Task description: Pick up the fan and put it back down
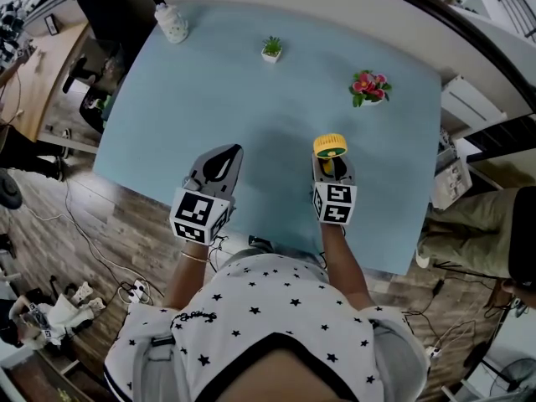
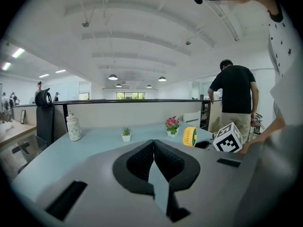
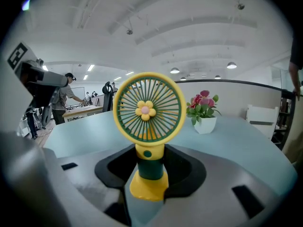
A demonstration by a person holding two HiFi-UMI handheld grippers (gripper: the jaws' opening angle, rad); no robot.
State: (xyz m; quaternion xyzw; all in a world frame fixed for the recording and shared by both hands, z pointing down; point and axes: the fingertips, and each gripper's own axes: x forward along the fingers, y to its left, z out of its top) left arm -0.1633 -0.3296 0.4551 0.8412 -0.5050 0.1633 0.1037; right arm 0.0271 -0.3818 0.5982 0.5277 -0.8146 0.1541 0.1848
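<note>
While the left gripper (image 2: 154, 160) hangs over the table (image 1: 251, 107), fingers closed and empty, the right gripper (image 3: 150, 169) clamps its fingers on the green stem of the upright yellow fan (image 3: 148, 109).

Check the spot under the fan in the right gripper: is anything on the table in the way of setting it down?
Nothing visible. The fan, held by its stem in the right gripper, is over bare table. The pink flower pot stands farther back to the right, and the left gripper is off to the left.
</note>
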